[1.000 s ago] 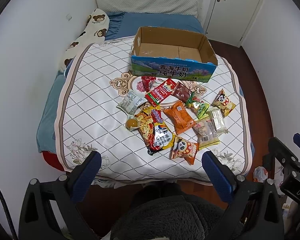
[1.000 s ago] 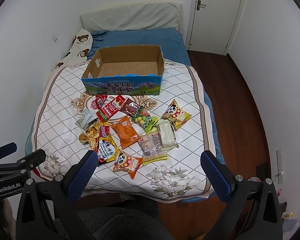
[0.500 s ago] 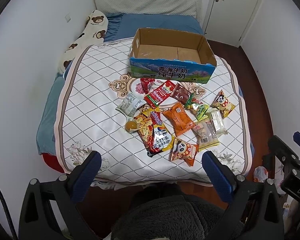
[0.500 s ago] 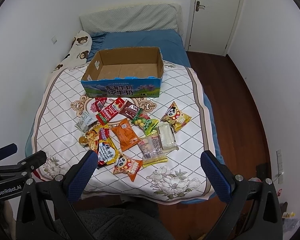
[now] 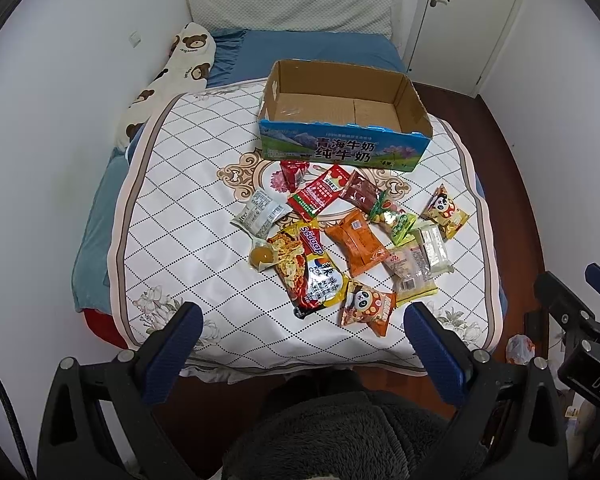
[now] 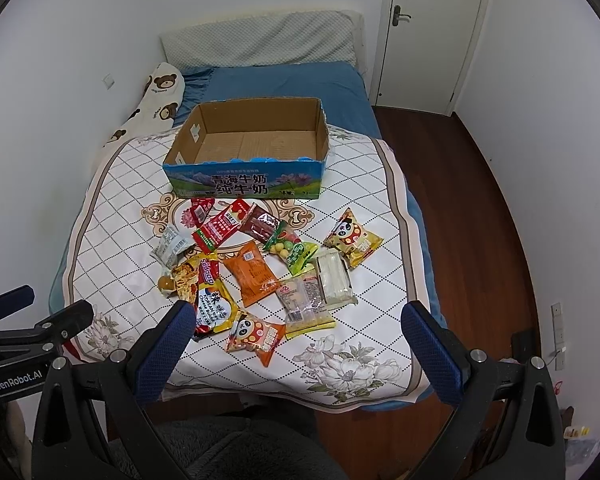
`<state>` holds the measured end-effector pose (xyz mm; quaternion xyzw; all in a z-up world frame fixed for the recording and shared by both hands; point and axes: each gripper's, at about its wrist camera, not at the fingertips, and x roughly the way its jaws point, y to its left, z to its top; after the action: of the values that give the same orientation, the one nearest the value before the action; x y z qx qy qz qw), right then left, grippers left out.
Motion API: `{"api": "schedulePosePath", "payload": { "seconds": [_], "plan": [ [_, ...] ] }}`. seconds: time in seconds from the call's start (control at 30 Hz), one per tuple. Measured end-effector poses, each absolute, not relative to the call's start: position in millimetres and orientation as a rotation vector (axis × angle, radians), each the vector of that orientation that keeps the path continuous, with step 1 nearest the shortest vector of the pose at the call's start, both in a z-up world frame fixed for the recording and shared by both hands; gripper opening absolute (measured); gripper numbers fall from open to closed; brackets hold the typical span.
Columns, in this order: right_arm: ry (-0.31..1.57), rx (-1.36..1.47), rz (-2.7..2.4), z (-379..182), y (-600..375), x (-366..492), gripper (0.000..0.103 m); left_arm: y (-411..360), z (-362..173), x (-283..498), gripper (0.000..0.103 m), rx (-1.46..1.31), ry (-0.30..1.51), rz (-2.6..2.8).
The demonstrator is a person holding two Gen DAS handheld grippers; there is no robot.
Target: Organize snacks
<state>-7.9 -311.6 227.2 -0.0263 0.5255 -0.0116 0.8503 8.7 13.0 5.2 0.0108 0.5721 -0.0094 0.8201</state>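
Note:
Several snack packets lie in a loose pile on the quilted bed cover (image 5: 188, 208): a noodle pack (image 5: 310, 270), an orange packet (image 5: 358, 242), two panda packets (image 5: 366, 307) (image 5: 445, 210) and a red packet (image 5: 320, 192). An empty cardboard box (image 5: 342, 114) with a blue printed front stands behind them; it also shows in the right wrist view (image 6: 256, 148). My left gripper (image 5: 300, 344) is open and empty, held above the bed's near edge. My right gripper (image 6: 296, 344) is open and empty, in front of the pile (image 6: 260, 268).
The bed fills the room's left side, against the white wall. A bear-print pillow (image 5: 168, 76) and a grey pillow (image 5: 292, 10) lie at the head. Wooden floor (image 6: 472, 216) runs along the right, with a closed door (image 6: 432, 28) at the back.
Both grippers have edged forward toward the bed, so the snacks and box sit slightly nearer. Both stay open. Nothing on the bed has moved.

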Motion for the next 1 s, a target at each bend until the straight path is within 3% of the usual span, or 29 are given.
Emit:
{"api": "schedulePosePath", "payload": {
  "seconds": [1.0],
  "plan": [
    [1.118,-0.045,-0.011,226.8,-302.0,-12.3,0.103,20.7,8.7,9.0,0.103,0.011,1.219,-0.032]
  ]
}}
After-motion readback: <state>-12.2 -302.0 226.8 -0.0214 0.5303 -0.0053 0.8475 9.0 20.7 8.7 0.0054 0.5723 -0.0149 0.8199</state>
